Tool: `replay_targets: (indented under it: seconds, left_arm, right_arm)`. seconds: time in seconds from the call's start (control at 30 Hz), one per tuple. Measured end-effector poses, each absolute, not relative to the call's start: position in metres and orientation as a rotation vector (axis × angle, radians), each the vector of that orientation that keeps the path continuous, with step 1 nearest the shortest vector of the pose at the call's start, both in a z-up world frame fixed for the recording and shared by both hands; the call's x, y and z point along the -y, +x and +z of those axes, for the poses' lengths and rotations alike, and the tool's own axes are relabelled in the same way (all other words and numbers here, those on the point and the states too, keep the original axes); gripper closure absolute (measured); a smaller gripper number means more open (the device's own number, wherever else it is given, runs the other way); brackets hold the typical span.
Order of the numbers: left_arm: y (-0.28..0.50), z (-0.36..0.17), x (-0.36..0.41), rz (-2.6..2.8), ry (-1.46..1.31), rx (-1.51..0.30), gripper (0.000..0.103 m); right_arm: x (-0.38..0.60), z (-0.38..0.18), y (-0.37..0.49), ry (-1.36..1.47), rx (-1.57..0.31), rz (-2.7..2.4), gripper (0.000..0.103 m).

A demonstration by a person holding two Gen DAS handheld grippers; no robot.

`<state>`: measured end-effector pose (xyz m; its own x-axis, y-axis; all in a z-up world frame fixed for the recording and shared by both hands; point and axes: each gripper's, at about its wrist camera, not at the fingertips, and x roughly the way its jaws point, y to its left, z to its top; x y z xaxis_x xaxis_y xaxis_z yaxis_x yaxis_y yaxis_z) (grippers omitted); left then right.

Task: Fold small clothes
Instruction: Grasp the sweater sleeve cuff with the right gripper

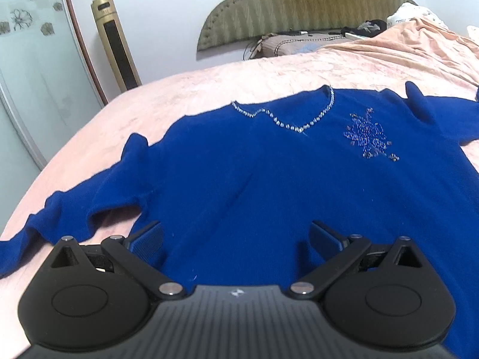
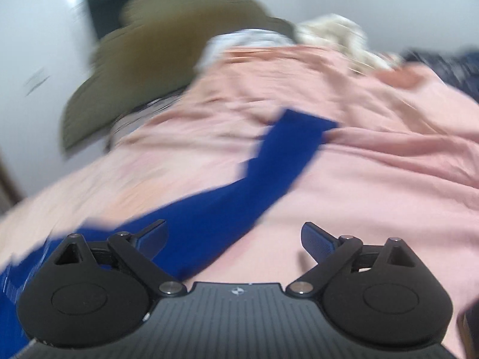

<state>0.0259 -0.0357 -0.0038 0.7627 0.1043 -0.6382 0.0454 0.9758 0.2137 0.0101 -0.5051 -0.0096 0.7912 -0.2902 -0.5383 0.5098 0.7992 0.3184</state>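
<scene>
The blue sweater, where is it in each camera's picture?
Left wrist view: the blue sweater lies spread flat across the middle, front up, on the pink bedspread.
Right wrist view: only one sleeve shows, slanting from lower left to centre.
Shared landmark: the olive headboard, at the top in both.

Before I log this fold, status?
Left tool open over blue sweater. Right tool open above right sleeve. Nothing held, nothing blocking.

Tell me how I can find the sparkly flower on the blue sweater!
Find the big pink bed; a blue sweater lies spread flat on it. Below its beaded V-neckline, toward the right in the left wrist view, sits the sparkly flower, the sweater's only beaded cluster.
</scene>
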Motion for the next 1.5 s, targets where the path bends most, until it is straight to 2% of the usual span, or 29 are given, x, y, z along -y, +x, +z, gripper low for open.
replay_targets:
  seconds: [0.17,0.33,0.4,0.43,0.5,0.53,0.57,0.7,0.93,1.13,1.3,1.5]
  left_arm:
    - [0.033,-0.005,0.044,0.017,0.228,-0.711,0.000]
    - [0.041,-0.009,0.054,-0.001,0.242,-0.730,0.000]
    - [0.043,-0.009,0.057,-0.006,0.248,-0.733,0.000]
    - [0.044,-0.009,0.057,-0.005,0.251,-0.732,0.000]
    - [0.045,-0.009,0.057,0.000,0.255,-0.733,0.000]
    - [0.046,-0.009,0.056,0.003,0.254,-0.735,0.000]
    - [0.047,-0.008,0.055,0.006,0.253,-0.737,0.000]
    - [0.048,-0.005,0.050,0.017,0.254,-0.742,0.000]
    - [0.046,0.007,0.028,0.022,0.231,-0.746,0.000]
    - [0.043,0.018,0.000,0.035,0.182,-0.742,0.000]
    - [0.038,0.023,-0.022,0.061,0.164,-0.733,0.000]
    - [0.030,0.024,-0.047,0.104,0.140,-0.741,0.000]
  right_arm:
    - [0.596,-0.040,0.030,0.708,-0.433,-0.542,0.008]
    - [0.638,-0.054,0.061,0.821,-0.364,-0.507,0.010]
    - [0.651,-0.055,0.073,0.882,-0.332,-0.513,0.016]
    - [0.656,-0.056,0.076,0.914,-0.315,-0.513,0.025]
    - [0.665,-0.059,0.080,0.972,-0.304,-0.514,0.051]
    - [0.668,-0.061,0.084,0.992,-0.320,-0.519,0.078]
    - [0.669,-0.059,0.084,1.000,-0.339,-0.523,0.089]
    - [0.660,-0.039,0.080,0.905,-0.313,-0.537,0.093]
    - [0.645,0.035,0.040,0.610,-0.216,-0.742,0.095]
    - [0.560,0.081,0.039,0.258,-0.208,-0.679,0.095]
    - [0.432,0.080,0.060,-0.036,-0.241,-0.437,0.095]
    - [0.292,0.041,0.101,-0.192,-0.339,-0.160,0.095]
